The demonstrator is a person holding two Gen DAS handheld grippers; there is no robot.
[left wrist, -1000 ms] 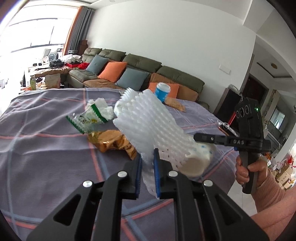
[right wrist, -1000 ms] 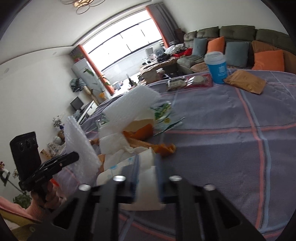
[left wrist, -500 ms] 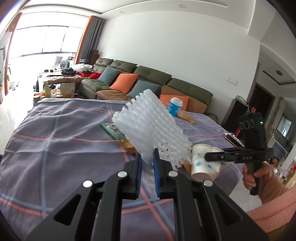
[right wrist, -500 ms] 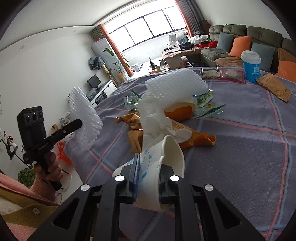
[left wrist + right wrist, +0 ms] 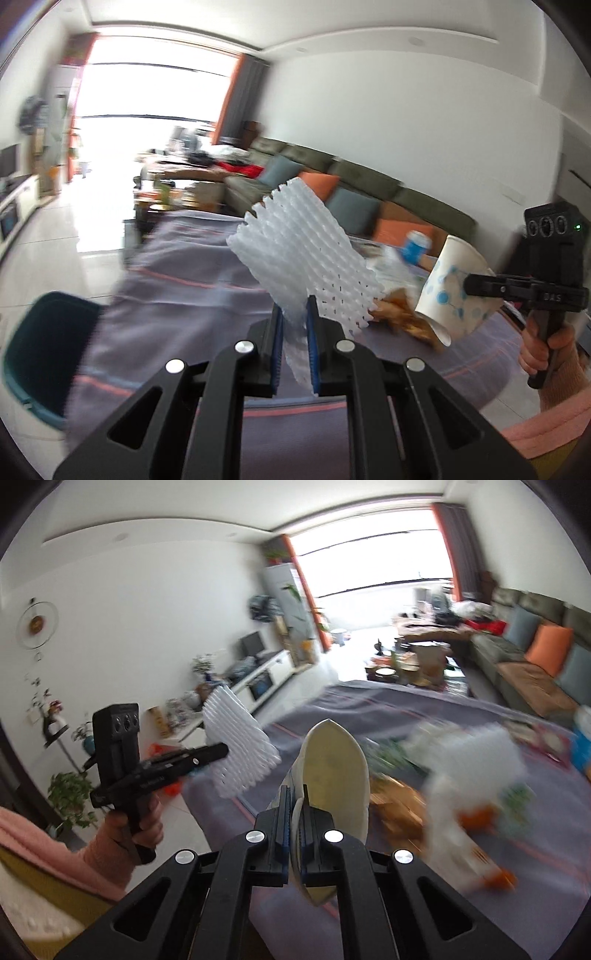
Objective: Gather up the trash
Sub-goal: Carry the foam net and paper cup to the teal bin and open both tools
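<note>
Newly in view: teal bin (image 5: 44, 354).

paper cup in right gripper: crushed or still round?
Crushed. The paper cup has its rim pinched to a pointed oval, wall clamped between the right gripper jaws.

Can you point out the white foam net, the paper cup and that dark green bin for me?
foam net (image 5: 306, 254): left wrist view, middle of its mesh.
paper cup (image 5: 334, 775): right wrist view, inner wall of the squashed cup.
bin (image 5: 40, 354): left wrist view, dark inside wall.
</note>
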